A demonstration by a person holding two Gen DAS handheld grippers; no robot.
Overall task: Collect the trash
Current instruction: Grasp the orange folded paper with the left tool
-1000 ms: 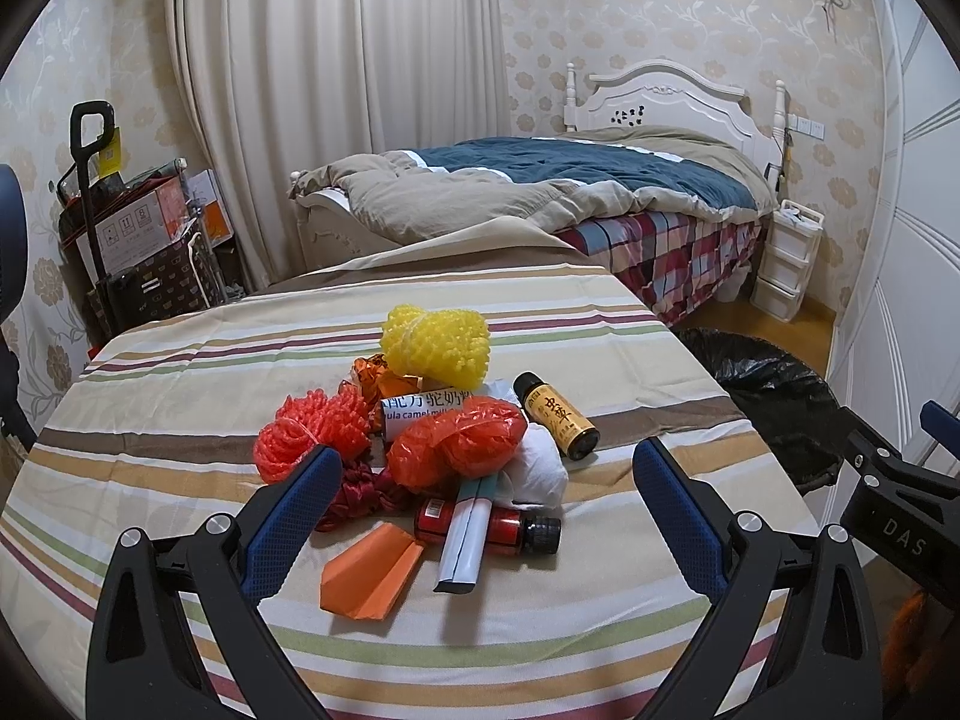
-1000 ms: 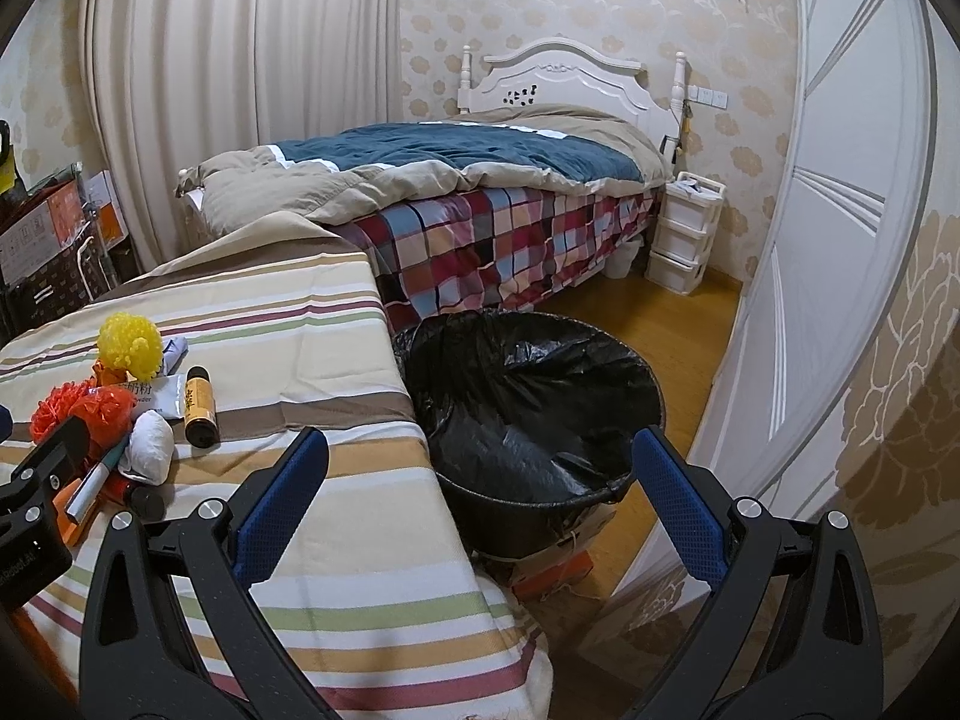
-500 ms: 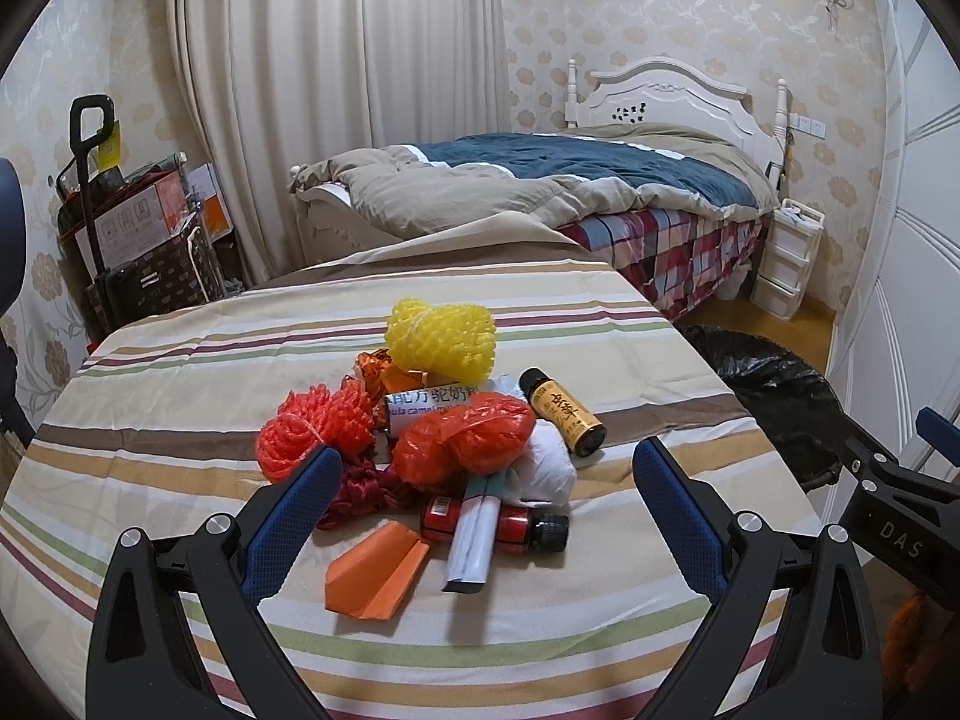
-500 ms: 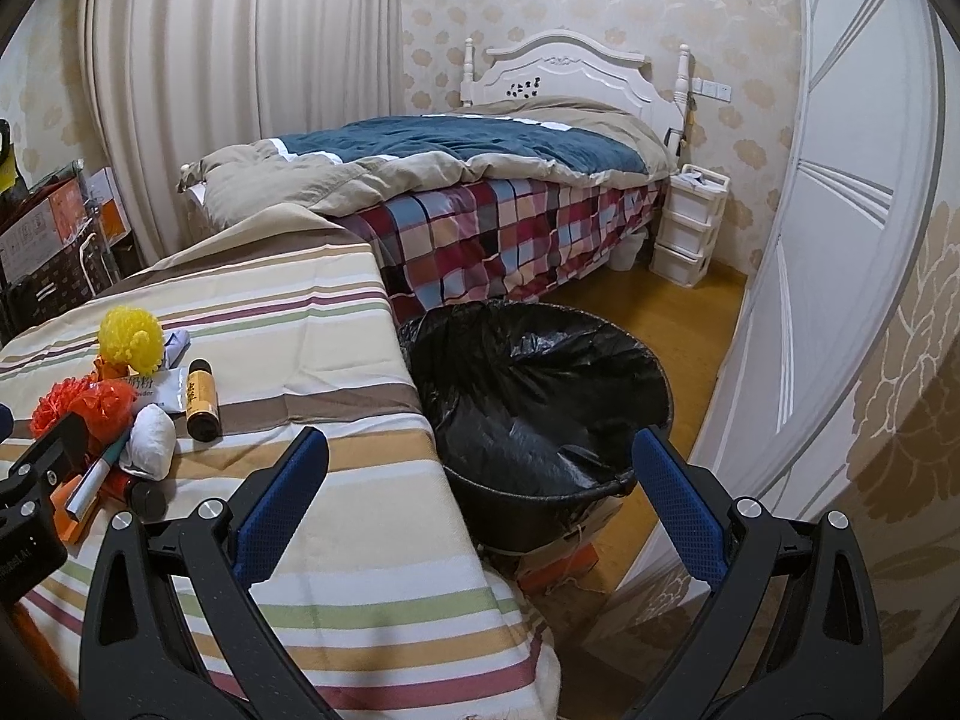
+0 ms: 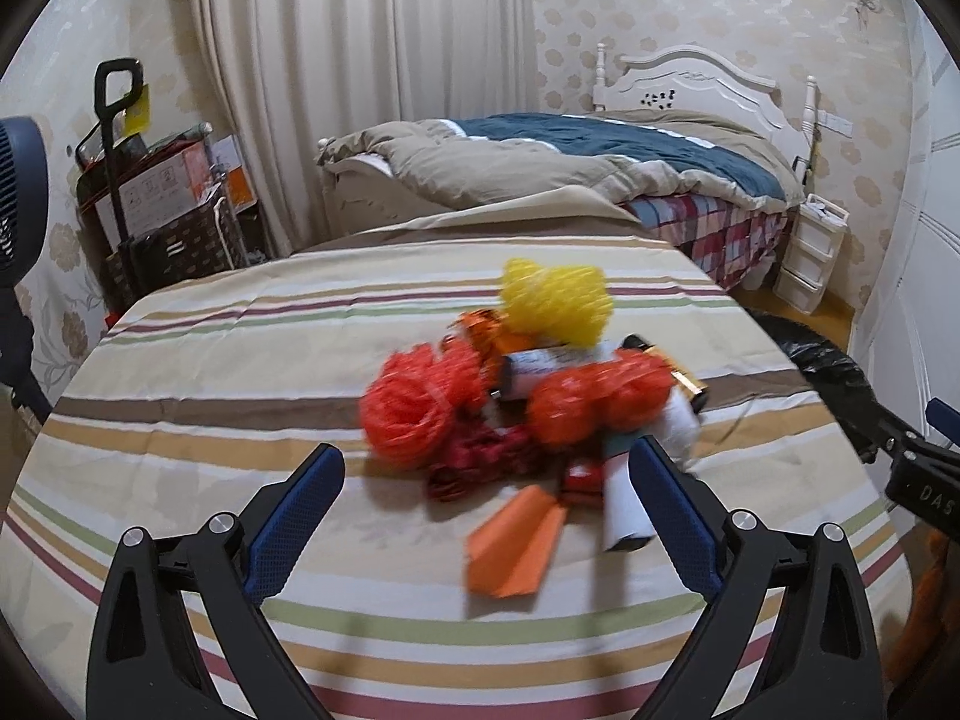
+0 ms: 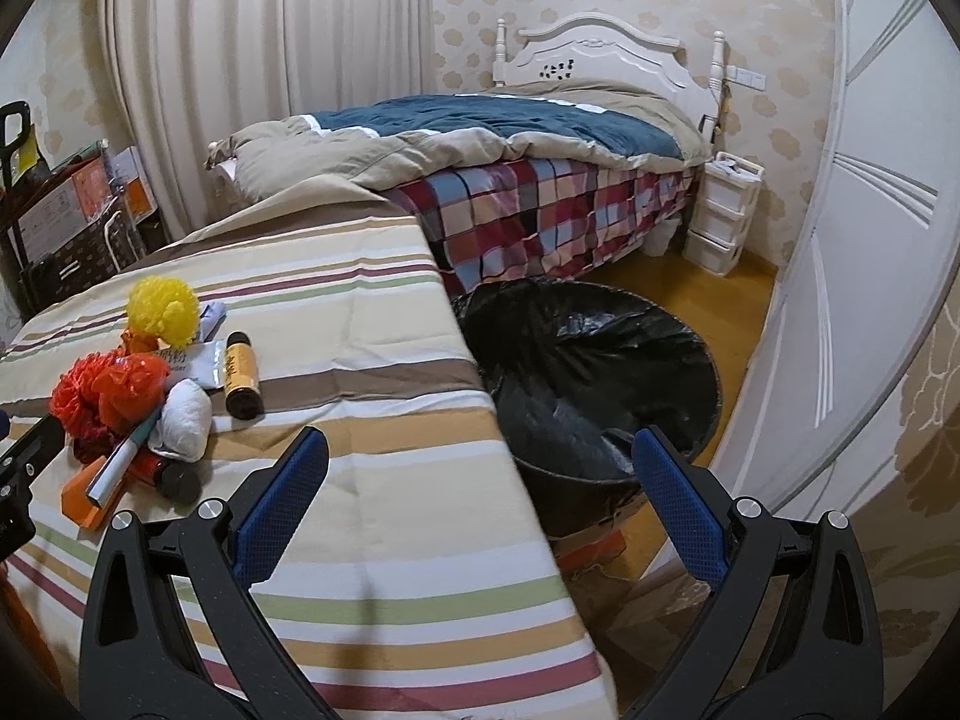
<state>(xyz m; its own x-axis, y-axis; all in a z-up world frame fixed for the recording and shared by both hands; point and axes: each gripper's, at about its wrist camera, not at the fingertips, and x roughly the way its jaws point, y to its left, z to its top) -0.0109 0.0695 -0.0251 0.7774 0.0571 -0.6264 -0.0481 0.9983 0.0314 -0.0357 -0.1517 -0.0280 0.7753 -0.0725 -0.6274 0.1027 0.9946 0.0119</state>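
The left hand-held gripper [image 5: 483,483] hangs with its jaws wide apart and empty over the striped desk [image 5: 240,372], the trash pile just ahead at 12 o'clock: a yellow mesh ball [image 5: 555,306], red netting [image 5: 414,414], an orange folded paper [image 5: 516,543] and a white tube [image 5: 624,504]. The right hand-held gripper [image 6: 480,483], jaws likewise spread and empty, faces the black-lined bin [image 6: 600,384] at 1 o'clock, beside the desk's edge.
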